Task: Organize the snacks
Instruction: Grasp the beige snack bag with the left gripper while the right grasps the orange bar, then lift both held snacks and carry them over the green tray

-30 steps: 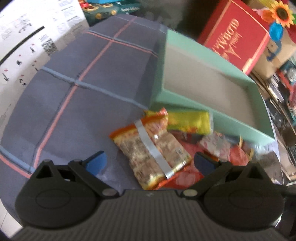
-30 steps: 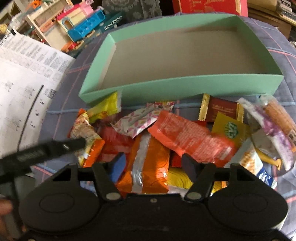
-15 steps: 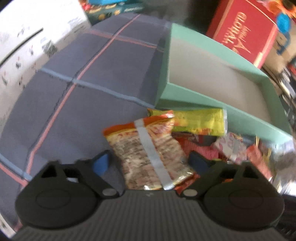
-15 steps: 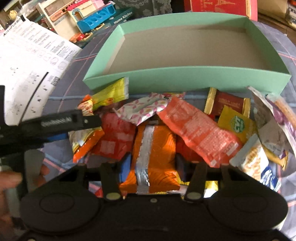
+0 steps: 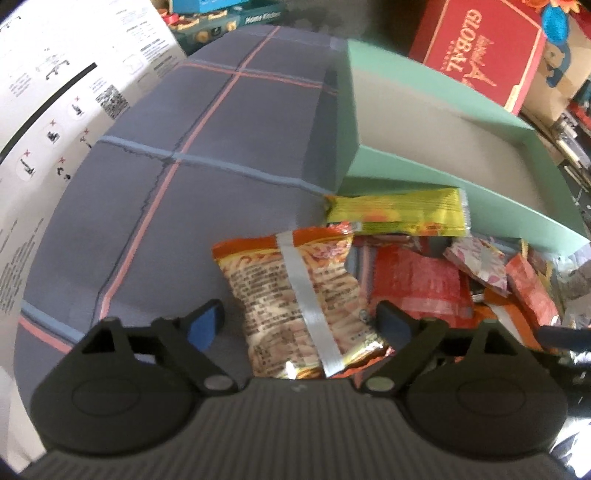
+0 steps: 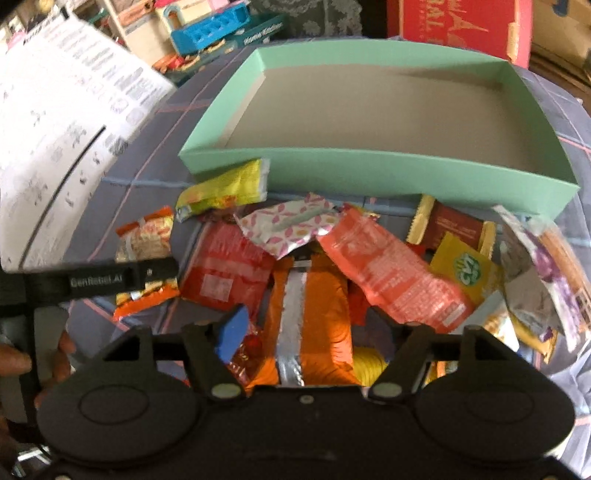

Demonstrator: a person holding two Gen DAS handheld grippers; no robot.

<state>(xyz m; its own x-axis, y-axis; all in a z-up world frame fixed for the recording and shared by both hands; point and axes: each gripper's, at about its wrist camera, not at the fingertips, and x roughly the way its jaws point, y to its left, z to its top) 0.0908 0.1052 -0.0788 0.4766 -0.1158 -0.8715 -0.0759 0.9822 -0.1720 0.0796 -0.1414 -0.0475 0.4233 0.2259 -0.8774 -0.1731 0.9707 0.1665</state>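
A pile of snack packets lies on the plaid cloth in front of an empty mint-green box (image 5: 413,184) (image 6: 369,166). My left gripper (image 5: 299,321) is open, its fingers on either side of an orange noodle packet with a silver strip (image 5: 295,295), which also shows in the right wrist view (image 6: 147,236). My right gripper (image 6: 317,328) is open around an orange packet with a silver strip (image 6: 314,314). A yellow-green packet (image 5: 399,216) lies against the box wall. A red packet (image 6: 225,273), a salmon packet (image 6: 391,273) and a pink patterned packet (image 6: 291,225) lie in the pile.
A white printed sheet (image 5: 55,110) hangs at the left of the cloth (image 5: 221,147). A red "GLOBAL" box (image 5: 480,51) and toy boxes (image 6: 221,33) stand behind. The left gripper's arm (image 6: 103,280) crosses the right wrist view at left.
The left gripper moved forward so the noodle packet now sits between its fingers. The right gripper closed in on the orange packet, narrowed, then opened wider again.
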